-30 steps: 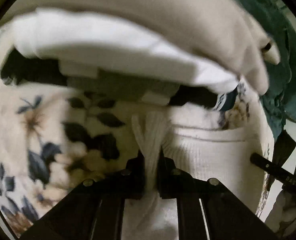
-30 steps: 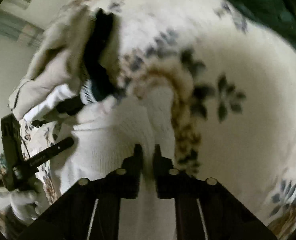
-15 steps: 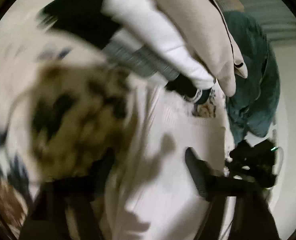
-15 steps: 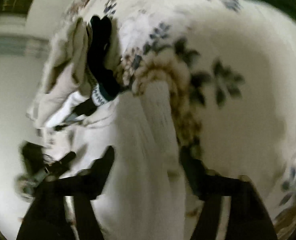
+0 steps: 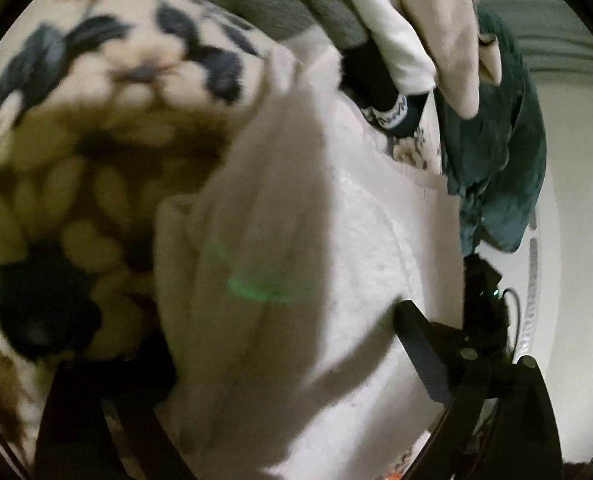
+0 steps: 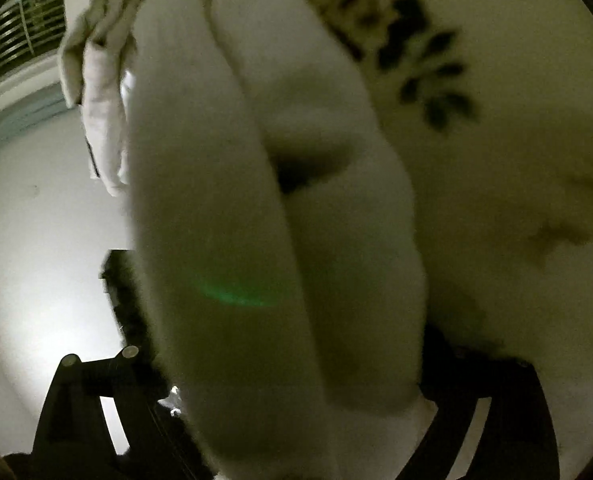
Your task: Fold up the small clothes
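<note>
Both grippers, left [image 5: 280, 344] and right [image 6: 292, 364], have jaws spread wide around the white garment [image 5: 336, 240], which lies on the floral blanket [image 5: 108, 128]; folded clothes [image 5: 424, 28] sit at 1 o'clock.

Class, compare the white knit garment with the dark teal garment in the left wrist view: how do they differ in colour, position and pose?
The white knit garment is pale and ribbed; the dark teal garment is deep green-blue. The white one fills the centre, close to the camera, on the floral blanket; the teal one sits far right at the blanket's edge. The white one is spread broadly; the teal one is crumpled. Both are soft cloth.
</note>
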Demonstrator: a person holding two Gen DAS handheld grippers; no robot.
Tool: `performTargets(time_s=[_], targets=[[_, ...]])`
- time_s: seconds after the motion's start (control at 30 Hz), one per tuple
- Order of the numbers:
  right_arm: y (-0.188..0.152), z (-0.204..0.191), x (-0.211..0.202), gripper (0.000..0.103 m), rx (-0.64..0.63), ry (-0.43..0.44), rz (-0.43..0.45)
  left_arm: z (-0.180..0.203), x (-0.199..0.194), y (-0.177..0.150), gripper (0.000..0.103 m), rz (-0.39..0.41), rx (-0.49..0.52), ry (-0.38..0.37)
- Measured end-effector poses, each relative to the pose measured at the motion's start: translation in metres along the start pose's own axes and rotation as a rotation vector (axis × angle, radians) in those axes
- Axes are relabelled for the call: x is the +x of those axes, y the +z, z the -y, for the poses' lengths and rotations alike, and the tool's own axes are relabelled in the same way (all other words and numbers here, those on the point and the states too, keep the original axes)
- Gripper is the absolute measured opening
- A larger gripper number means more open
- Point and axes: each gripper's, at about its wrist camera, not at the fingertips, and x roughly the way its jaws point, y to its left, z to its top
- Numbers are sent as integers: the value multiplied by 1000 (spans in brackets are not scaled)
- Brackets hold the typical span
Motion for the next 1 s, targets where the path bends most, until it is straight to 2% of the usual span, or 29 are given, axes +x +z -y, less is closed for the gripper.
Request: performTargets(time_s=[0.03, 0.07, 0.1, 0.13, 0.17, 0.2, 0.33, 0.5, 0.57, 0.73, 0.83, 1.0], targets=[[0, -3, 1, 93, -7, -25, 6, 5, 0, -1, 96, 1, 13, 4], [-1, -9, 1, 81, -24, -63, 20, 8, 0, -4, 91, 0, 30, 6], [-4, -14, 0, 73, -48, -95, 35, 13, 0, -5, 66, 2, 53, 23], [-6, -17, -1, 61, -58, -106, 46, 16, 0, -7, 54, -5, 60, 24], [-9, -20, -4, 55, -62, -107, 58, 17, 0, -9, 47, -6, 61, 17], [-12, -23, -6, 54, -63, -110, 70, 18, -3, -11, 44, 14, 57, 15], [-29, -34, -19, 48, -64, -124, 112, 18, -10, -16, 38, 39, -12, -45], [-50, -73, -35, 47, -101, -118, 141, 46, -39, -22, 36, 50, -1, -55], [-57, -97, -50, 47, -122, -101, 154, 53, -60, -23, 36, 64, 6, -63], [-75, -162, -91, 47, -208, -80, 199, 104, -117, -11, 36, 116, 55, -91], [-68, -209, -122, 47, -264, -62, 242, 143, -149, 13, 36, 163, 95, -104], [-5, -308, -141, 47, -353, -26, 322, 194, -194, 91, 37, 253, 154, -91]])
